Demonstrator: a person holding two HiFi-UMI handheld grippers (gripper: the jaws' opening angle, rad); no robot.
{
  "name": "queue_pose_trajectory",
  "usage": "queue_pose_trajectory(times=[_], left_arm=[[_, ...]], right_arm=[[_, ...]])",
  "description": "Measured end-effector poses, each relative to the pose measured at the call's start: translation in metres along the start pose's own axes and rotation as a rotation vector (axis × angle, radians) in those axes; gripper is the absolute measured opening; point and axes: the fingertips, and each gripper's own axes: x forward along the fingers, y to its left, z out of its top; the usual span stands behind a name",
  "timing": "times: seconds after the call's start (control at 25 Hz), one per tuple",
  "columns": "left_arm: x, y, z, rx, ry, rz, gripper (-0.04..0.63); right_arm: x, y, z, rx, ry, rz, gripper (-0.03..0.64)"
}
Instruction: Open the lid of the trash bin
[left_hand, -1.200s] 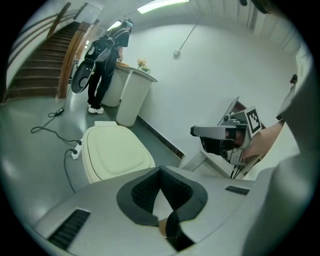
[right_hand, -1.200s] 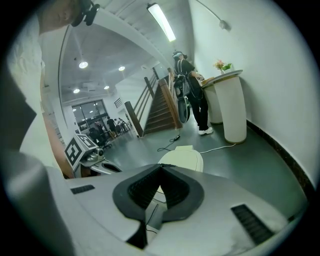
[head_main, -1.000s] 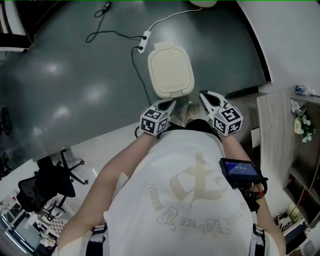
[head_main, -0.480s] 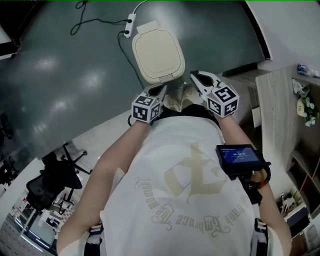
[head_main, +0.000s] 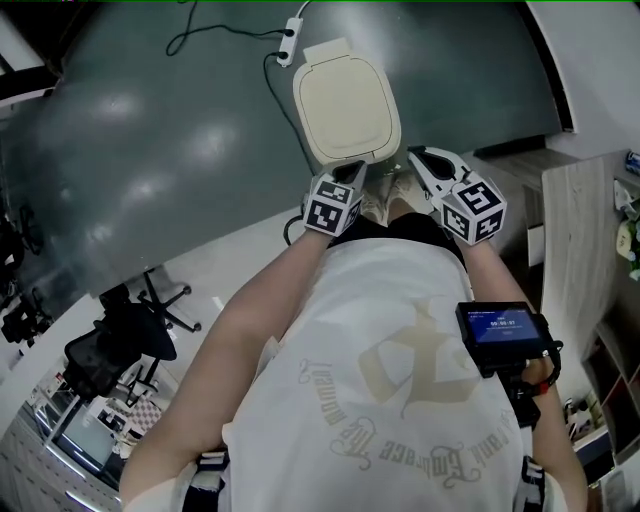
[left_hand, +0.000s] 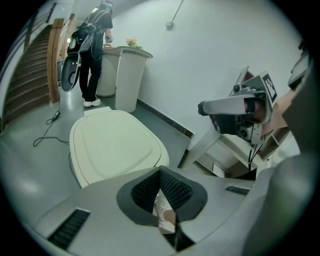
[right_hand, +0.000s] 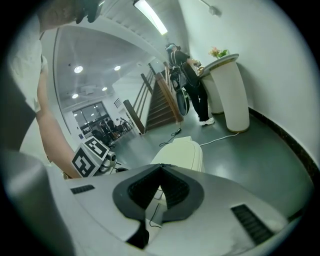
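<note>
The trash bin (head_main: 345, 105) stands on the dark floor in front of me, its cream lid (left_hand: 112, 145) lying flat and closed. My left gripper (head_main: 350, 174) hangs at the lid's near edge, jaws shut with nothing between them. A little to the right of the bin's near corner is my right gripper (head_main: 420, 160), likewise shut and empty. In the left gripper view the left gripper (left_hand: 160, 172) looks across the lid from just above. The right gripper (right_hand: 161, 167) sees the bin (right_hand: 182, 152) ahead and slightly below.
A power strip (head_main: 291, 40) and its black cable lie on the floor behind the bin. A wooden shelf unit (head_main: 580, 230) stands to the right, an office chair (head_main: 115, 345) at the lower left. A person (left_hand: 92, 50) stands far off by a white counter (left_hand: 127, 75).
Both grippers have closed in on the bin; the left one's tip now sits at the lid's near edge. The lid has stayed closed.
</note>
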Motion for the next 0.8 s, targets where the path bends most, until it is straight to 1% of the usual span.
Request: queue_pose_trajectory(times=[0.24,0.4,0.72,0.8], left_arm=[[0.024,0.000,-0.008,0.065,0.079,0.044,0.014],[0.030,0.010,-0.021,0.071,0.131,0.094,0.014],[0.031,0.016,-0.031,0.137,0.157,0.141,0.015],[0.031,0.016,-0.033,0.170,0.170,0.152,0.015]], right_arm=[[-0.011,-0.018,-0.010,0.021,0.015,-0.020,0.005],[-0.013,-0.022,-0.012,0.027,0.024,-0.020,0.005],[-0.014,-0.023,-0.016,0.031,0.032,-0.022,0.005],[-0.015,-0.023,-0.017,0.034,0.034,-0.022,0.005]])
